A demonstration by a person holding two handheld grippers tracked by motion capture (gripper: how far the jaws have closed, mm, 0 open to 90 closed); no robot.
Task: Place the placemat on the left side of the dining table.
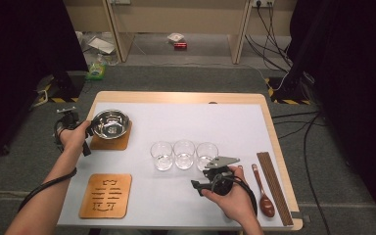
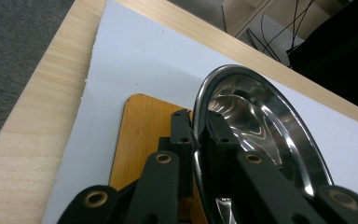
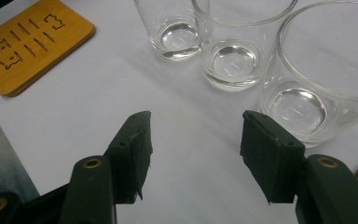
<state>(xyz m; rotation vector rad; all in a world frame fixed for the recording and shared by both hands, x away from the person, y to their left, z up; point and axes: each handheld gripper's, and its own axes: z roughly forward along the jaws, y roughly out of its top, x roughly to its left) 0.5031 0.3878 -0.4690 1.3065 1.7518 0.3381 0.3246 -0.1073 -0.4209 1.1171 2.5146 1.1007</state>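
High view: the steel bowl (image 1: pixel 110 124) sits mouth up on the far-left wooden coaster (image 1: pixel 108 142), gripped at its left rim by the left gripper (image 1: pixel 89 132). Left gripper view: jaws clamp the bowl rim (image 2: pixel 200 140). Right gripper view: right gripper (image 3: pixel 193 140) jaws apart, empty, near three glasses (image 3: pixel 233 51)

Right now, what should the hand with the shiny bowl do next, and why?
Probably open the left gripper and let go. It is shut on the rim of the steel bowl, which seems to sit on the wooden coaster, so the placing looks done.
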